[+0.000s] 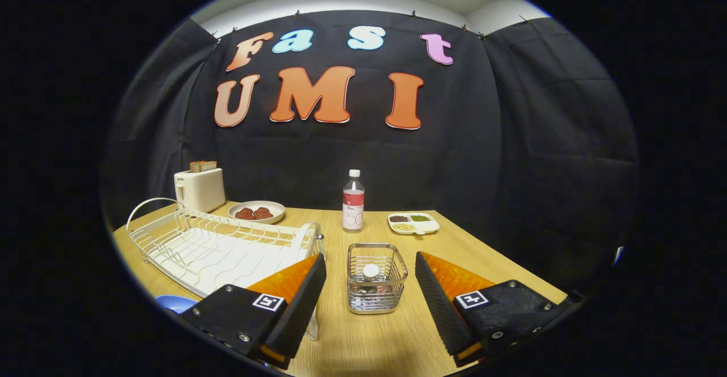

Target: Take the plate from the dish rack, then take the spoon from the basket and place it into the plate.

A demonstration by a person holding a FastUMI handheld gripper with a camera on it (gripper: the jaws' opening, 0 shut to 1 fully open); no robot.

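My gripper (370, 258) is open, its fingers wide apart over the wooden table. A small wire basket (392, 286) stands between the fingertips, slightly ahead of them. Inside it a spoon (370, 271) stands upright, its round white end pointing up. A white wire dish rack (216, 246) lies to the left of the basket, behind the left finger, with no plate in its slots. A blue plate (173, 303) peeks out beside the left finger, in front of the rack and mostly hidden.
Beyond the basket stands a clear bottle (352, 201) with a red label. A white toaster (199, 188) with bread and a dish of brown food (257, 212) sit behind the rack. A divided tray of beans (413, 223) lies at the back right.
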